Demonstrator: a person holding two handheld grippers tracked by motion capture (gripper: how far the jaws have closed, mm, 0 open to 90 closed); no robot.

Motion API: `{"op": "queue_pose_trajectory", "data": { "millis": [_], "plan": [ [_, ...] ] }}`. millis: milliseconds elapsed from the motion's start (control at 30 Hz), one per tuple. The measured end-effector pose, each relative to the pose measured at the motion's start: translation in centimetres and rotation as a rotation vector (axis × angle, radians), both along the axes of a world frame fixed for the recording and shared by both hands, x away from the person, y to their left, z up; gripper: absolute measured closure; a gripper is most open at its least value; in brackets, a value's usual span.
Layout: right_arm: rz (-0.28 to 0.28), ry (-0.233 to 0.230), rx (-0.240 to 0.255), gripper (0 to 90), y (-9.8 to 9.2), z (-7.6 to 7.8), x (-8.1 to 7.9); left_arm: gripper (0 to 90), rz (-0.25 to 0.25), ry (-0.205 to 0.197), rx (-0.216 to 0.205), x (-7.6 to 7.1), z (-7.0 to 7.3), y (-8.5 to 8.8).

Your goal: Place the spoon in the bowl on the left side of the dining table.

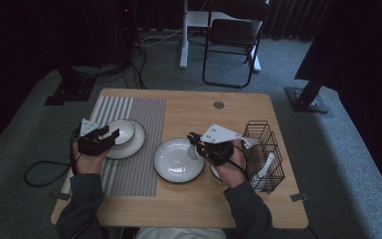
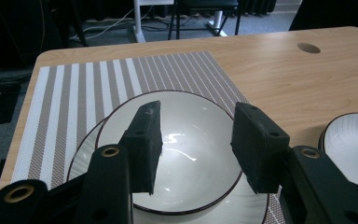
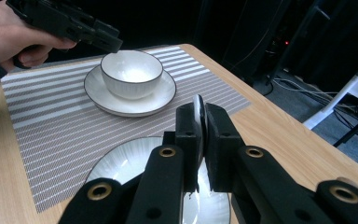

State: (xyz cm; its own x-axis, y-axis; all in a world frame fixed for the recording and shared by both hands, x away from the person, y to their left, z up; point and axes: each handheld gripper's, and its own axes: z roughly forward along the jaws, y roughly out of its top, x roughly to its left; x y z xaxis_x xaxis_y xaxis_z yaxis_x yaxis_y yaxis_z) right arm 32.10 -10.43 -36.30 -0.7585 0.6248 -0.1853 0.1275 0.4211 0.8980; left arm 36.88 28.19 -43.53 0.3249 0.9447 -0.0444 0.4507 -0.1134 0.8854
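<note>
Wooden table [image 1: 189, 199] on grey carpet [image 1: 338, 164]; right gripper [image 3: 199, 122] pinches spoon [image 3: 198, 112], left gripper [image 2: 196, 140] gapes empty.

1. No text, label, brand, number or sign can be read on anything in any of the three views.
</note>
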Motion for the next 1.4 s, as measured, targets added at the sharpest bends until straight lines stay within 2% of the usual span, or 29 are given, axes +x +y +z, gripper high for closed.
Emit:
{"op": "queue_pose_trajectory", "data": {
  "millis": [800, 1400],
  "plan": [
    [0.035, 0.017, 0.011, 85.0, 2.7, -0.2, 2.2, 54.0, 0.001, -0.003, 0.011, -1.1, -0.3, 0.0],
    [0.051, 0.028, 0.002, 85.0, 4.9, -1.0, 3.8, 53.8, 0.001, 0.009, 0.016, -1.2, -0.8, -0.1]
  ]
}}
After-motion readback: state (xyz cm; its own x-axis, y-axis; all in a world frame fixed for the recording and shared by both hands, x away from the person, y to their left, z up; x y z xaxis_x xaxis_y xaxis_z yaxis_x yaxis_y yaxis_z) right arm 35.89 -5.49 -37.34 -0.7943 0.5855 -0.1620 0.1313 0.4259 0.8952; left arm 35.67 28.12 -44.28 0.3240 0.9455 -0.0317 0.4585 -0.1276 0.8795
